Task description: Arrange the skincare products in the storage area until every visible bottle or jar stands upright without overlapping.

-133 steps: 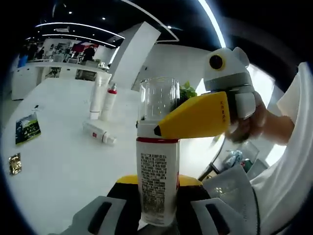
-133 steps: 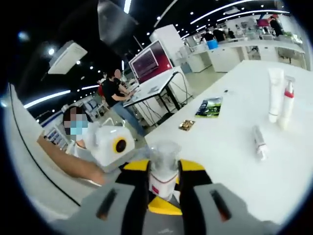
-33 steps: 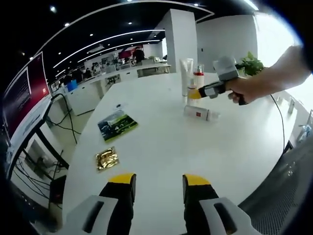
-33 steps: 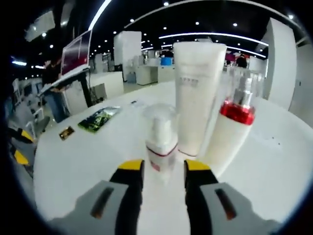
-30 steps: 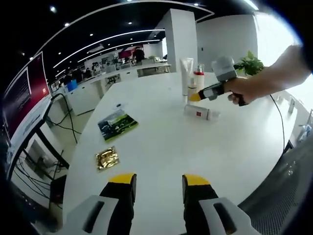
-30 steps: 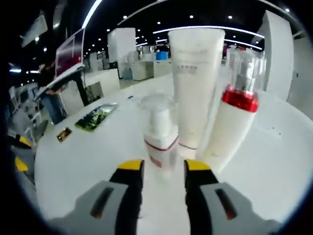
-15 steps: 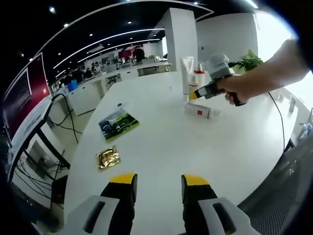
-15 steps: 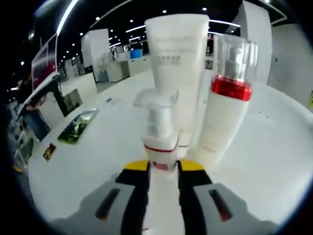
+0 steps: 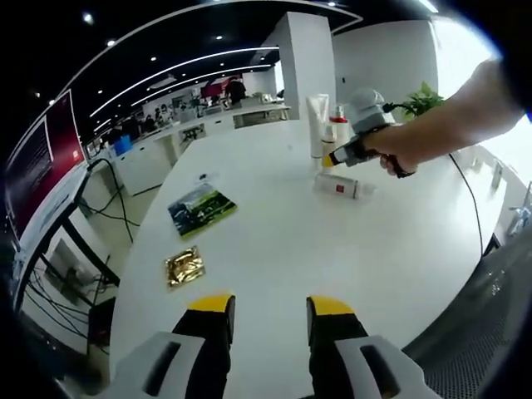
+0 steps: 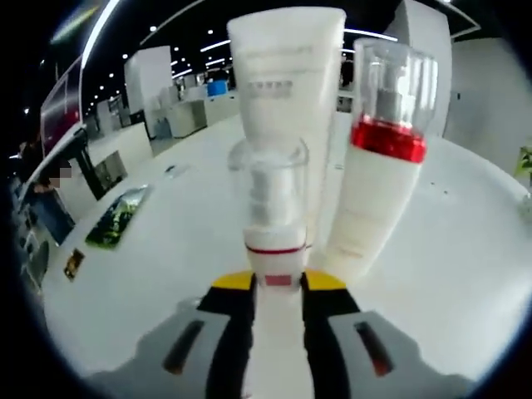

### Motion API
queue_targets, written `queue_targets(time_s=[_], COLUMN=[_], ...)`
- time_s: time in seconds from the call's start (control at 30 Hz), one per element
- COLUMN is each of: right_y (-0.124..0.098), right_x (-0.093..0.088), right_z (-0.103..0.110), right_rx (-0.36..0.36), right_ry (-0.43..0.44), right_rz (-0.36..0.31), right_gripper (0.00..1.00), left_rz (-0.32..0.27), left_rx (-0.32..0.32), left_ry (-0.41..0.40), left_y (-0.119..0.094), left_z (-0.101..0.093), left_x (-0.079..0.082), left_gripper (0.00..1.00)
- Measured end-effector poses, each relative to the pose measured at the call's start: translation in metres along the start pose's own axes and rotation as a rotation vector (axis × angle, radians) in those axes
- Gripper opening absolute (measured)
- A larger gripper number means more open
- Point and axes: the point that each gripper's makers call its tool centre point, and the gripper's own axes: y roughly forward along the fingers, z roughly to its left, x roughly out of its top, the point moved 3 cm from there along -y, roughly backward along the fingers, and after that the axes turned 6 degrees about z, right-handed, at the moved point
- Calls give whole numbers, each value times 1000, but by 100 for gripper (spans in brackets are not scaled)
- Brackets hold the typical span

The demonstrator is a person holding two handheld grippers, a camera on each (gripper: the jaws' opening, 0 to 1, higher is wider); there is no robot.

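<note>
In the right gripper view my right gripper [image 10: 278, 287] is shut on a small white pump bottle [image 10: 271, 218] with a clear cap and a thin red band, held upright. Close behind it stand a tall white tube [image 10: 287, 100] and a white bottle with a red collar [image 10: 378, 166]. The left gripper view has my left gripper [image 9: 266, 312] open at the table's near edge, nothing between its fingers. Far across the table a hand holds the right gripper [image 9: 359, 133] beside the tube [image 9: 317, 125] and the red-collared bottle [image 9: 338, 126]. Another white bottle [image 9: 339, 187] lies on its side just in front.
On the white table [image 9: 274, 249] a green leaflet [image 9: 202, 209] and a gold sachet [image 9: 184, 268] lie toward the left. A plant [image 9: 421, 104] stands at the far right. Desks and a dark screen [image 9: 33, 166] are off the table's left edge.
The left gripper, which held the small pump bottle 4.4 s ago, is open and far from it. Within the last second the right gripper shut on that bottle and closed in on the tube.
</note>
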Motion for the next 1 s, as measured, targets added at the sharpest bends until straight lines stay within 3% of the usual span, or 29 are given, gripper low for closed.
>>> queue_targets(time_s=[0.33, 0.47, 0.77, 1.0], right_y=[-8, -8, -13, -9], right_x=[-3, -3, -9, -11], right_z=[2, -1, -8, -19], right_rx=[59, 61, 64, 45], right_ry=[-28, -146, -136, -81], right_rz=[-4, 3, 3, 15], right_gripper=[27, 27, 26, 26], left_rz=[4, 5, 7, 9], left_rx=[1, -1, -3, -2], left_ry=[-8, -5, 4, 6], left_y=[0, 0, 0, 0], left_z=[1, 1, 0, 0], left_x=[-2, -2, -2, -3], left_gripper=[35, 35, 34, 34])
